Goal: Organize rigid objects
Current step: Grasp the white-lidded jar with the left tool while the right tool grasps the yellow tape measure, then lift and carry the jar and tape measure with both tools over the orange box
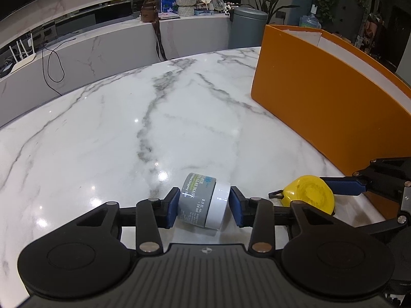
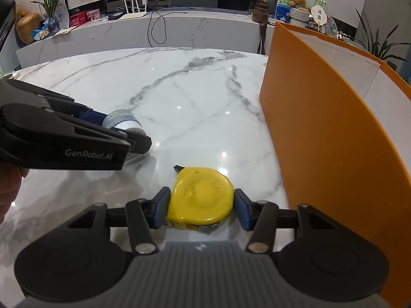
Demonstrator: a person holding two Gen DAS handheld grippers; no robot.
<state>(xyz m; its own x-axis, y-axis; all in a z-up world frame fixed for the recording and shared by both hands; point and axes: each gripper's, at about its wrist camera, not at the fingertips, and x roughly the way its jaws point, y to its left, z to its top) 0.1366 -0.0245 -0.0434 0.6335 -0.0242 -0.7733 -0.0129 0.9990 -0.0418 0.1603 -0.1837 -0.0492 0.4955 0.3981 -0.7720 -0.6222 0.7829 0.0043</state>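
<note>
I see the marble table [image 1: 102, 133] lying bare from its far curved edge to mid-surface, walled at the right edge by an orange box [image 1: 321, 97]. My left gripper [image 1: 204, 206] pinches a small grey jar [image 1: 197, 200] on its side near the front edge; the label reads "MASK". My right gripper [image 2: 201, 206] clamps a yellow tape measure [image 2: 201, 196] flat on the table beside the box; "GenRobot.AI" marks the left gripper's body.

two matte black hand-held grippers with blue pads

left gripper [image 1: 203, 204] and right gripper [image 2: 201, 209] share a ribbed grey body, round black discs at either side, silver rivets on angular linkage arms; white "genrobot.ai" lettering runs along the left one's side.
</note>
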